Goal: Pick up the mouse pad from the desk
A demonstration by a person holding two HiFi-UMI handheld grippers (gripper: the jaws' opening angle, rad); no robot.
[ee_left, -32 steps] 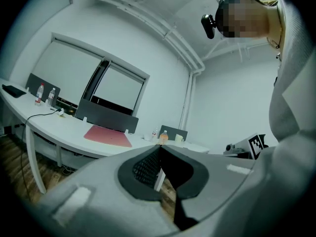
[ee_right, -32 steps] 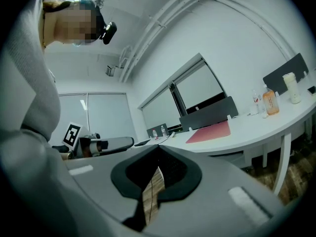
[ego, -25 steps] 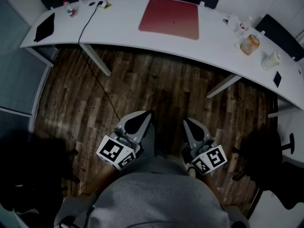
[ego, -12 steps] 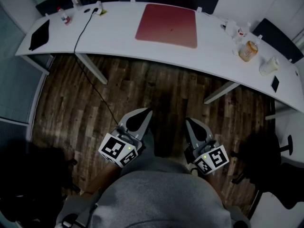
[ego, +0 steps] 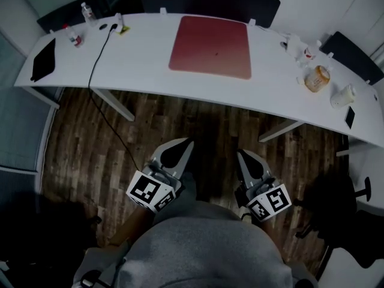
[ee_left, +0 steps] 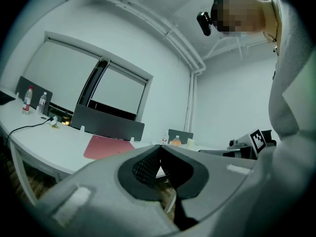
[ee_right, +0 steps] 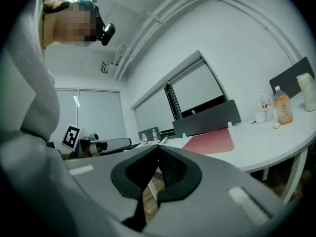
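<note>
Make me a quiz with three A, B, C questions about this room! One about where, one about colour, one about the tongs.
1. Where is the mouse pad? A on the floor; B on the white desk; C on a chair.
2. What colour is it? A blue; B green; C red.
3. How are the left tongs? A wide open; B shut and empty; C squeezing the mouse pad.
Answers: B, it lies flat on the desk; C, its surface is red; B, the jaws meet with nothing between.
</note>
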